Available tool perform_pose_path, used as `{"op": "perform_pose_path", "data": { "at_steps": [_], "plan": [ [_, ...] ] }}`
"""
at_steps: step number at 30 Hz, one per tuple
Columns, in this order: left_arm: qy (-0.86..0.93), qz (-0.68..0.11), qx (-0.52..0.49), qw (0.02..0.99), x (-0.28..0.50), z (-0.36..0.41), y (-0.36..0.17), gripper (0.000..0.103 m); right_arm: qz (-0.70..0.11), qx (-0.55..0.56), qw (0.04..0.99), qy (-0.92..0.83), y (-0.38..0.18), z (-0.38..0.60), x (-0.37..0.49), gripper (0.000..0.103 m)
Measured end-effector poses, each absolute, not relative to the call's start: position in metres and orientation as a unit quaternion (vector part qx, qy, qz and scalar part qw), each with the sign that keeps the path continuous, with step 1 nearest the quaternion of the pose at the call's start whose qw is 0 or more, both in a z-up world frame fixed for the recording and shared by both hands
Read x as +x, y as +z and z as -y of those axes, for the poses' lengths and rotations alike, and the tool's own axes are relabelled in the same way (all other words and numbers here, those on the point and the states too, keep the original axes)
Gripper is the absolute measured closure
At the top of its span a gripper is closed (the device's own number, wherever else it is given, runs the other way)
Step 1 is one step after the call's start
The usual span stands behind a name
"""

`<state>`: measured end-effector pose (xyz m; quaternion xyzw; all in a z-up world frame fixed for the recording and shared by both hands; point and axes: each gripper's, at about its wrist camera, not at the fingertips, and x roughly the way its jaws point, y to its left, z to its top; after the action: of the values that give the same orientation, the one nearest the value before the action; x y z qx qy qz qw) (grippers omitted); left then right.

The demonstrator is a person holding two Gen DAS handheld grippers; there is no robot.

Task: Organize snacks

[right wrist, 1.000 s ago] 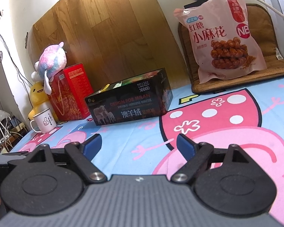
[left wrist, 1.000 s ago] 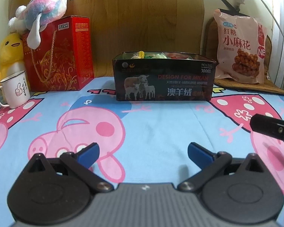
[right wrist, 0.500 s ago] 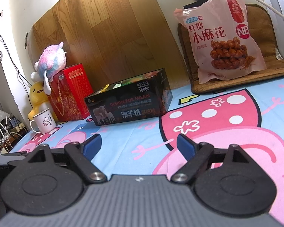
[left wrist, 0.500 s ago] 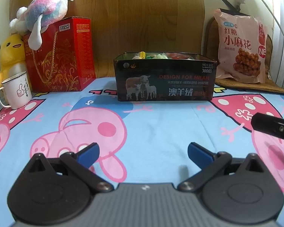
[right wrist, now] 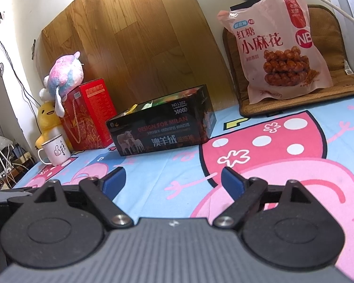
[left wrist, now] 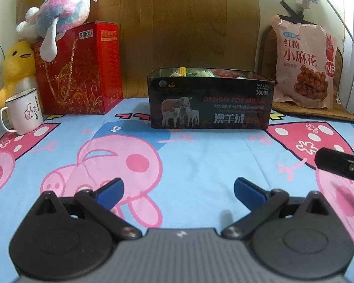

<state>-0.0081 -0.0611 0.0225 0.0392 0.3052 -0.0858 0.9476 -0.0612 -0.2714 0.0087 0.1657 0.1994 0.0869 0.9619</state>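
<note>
Left wrist view, nearest first: my left gripper (left wrist: 178, 187) sits low in frame, jaws released, nothing between the blue pads, only the cartoon-print cloth (left wrist: 188, 160) under them. At right edge, mid-height, a black bar pokes in; I take it for part of my right gripper, cannot confirm.

Right wrist view: right gripper (right wrist: 172, 181) likewise spread wide and empty over the cloth.

Middle distance: dark sheep-print box (left wrist: 211, 100) stands open-topped at frame centre, well apart from both grippers. Wrapped snacks (left wrist: 195, 72) peek above its rim; count not readable.

Farther, upper right of the left view: pink snack bag (left wrist: 304, 63) leaning upright on a brown mat (left wrist: 318, 114), apart from the box. Upper left: red gift box (left wrist: 80, 70) with a plush toy (left wrist: 56, 11) on top, yellow duck (left wrist: 17, 70), white mug (left wrist: 23, 110).

Judgement: no loose snack lies on the open cloth, so the bag looks like the only piece left outside the box, if it is meant to go in. To do that well I would approach with the right gripper, take the bag by its upper seam rather than the puffed middle, lift clear of the mat, and lower it without crushing the wrappers.
</note>
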Motion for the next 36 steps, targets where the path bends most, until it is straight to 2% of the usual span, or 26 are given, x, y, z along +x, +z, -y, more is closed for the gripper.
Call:
{"op": "perform_pose_path", "data": {
  "at_steps": [10,18,36],
  "plan": [
    [-0.088,-0.302,0.034,0.949,-0.0081,0.0594,0.0234,0.0,-0.201,0.167,0.961,0.087,0.0082,0.2705,-0.0601,0.013],
    [-0.074,-0.268,0.019,0.96,-0.0128,0.0553,0.0274,0.0,-0.205,0.17,0.96,0.087,0.0076,0.2704,-0.0588,0.013],
    [-0.08,-0.29,0.013,0.954,-0.006,0.054,0.0254,0.0,-0.196,0.183,0.959,0.09,0.0078,0.2749,-0.0582,0.011]
  ]
}}
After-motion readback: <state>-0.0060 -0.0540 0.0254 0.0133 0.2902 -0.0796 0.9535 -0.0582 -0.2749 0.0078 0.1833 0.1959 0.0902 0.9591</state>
